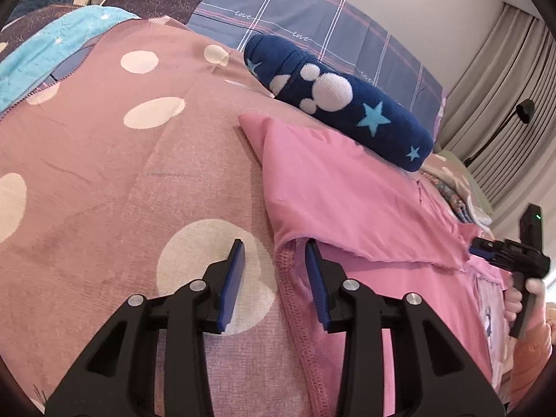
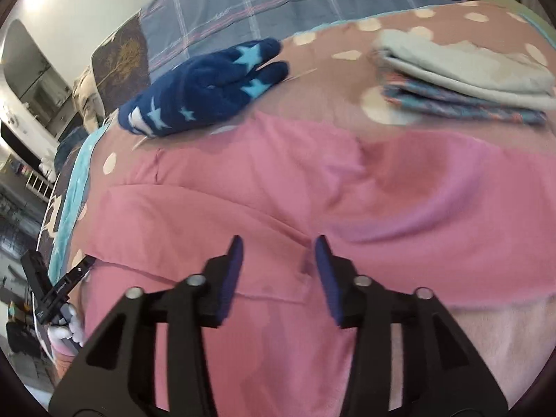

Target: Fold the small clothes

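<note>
At the bottom of the left wrist view, the left gripper [image 1: 274, 260] stands with its jaws wide apart, straddling the stitched hem of the soft pink cotton garment [image 1: 347, 187], one blue pad over the bed cover and the other just above the cloth. It holds nothing. In the right wrist view the right gripper [image 2: 278, 253] is likewise spread wide and empty, low over the same garment [image 2: 243, 187], which fills the middle of that frame.

The garment lies on the dusty-pink polka-dot bed cover [image 1: 104, 160]. One flap is turned over across it, so a first fold looks made, but the shape is loose and further folds seem left to do.

Farther back, a navy fleece piece with stars [image 1: 340, 100] lies bunched and apparently unfolded. In the upper right of the right wrist view, a small stack of folded clothes [image 2: 465, 83] suggests some pieces are finished.
</note>
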`<control>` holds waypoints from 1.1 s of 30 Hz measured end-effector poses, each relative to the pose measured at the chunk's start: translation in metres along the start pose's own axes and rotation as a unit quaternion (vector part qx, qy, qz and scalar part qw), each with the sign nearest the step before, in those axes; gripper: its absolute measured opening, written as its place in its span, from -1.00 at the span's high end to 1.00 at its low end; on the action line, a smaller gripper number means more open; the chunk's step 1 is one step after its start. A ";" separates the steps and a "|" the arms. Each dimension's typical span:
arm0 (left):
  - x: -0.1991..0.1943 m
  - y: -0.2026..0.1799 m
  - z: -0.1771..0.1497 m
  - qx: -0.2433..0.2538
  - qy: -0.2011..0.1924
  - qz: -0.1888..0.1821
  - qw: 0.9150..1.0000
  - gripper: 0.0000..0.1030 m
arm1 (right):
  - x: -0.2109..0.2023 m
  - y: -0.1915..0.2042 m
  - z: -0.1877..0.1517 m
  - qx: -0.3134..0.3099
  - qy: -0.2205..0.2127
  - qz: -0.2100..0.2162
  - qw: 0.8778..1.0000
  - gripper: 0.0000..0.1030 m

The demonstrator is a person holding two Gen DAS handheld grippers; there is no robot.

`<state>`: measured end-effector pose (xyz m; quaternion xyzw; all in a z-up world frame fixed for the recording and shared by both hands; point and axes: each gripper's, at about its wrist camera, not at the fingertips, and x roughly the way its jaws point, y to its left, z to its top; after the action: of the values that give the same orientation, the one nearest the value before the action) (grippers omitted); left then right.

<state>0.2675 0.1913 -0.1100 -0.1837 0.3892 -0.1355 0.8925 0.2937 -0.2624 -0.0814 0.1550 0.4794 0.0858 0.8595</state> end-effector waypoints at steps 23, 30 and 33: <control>0.001 -0.006 0.001 0.004 -0.005 -0.028 1.000 0.17 | 0.019 0.004 0.001 -0.011 0.037 -0.028 0.999 0.36; 0.015 -0.005 0.008 -0.016 0.010 -0.029 0.999 0.92 | 0.011 0.033 -0.017 -0.052 0.035 0.003 0.998 0.30; 0.000 -0.006 0.004 -0.004 -0.011 -0.023 1.000 0.92 | -0.006 0.027 -0.014 -0.029 0.011 0.032 0.999 0.30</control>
<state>0.2695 0.1866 -0.1050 -0.1975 0.3754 -0.1526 0.8926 0.2785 -0.2367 -0.0737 0.1446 0.4806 0.1288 0.8553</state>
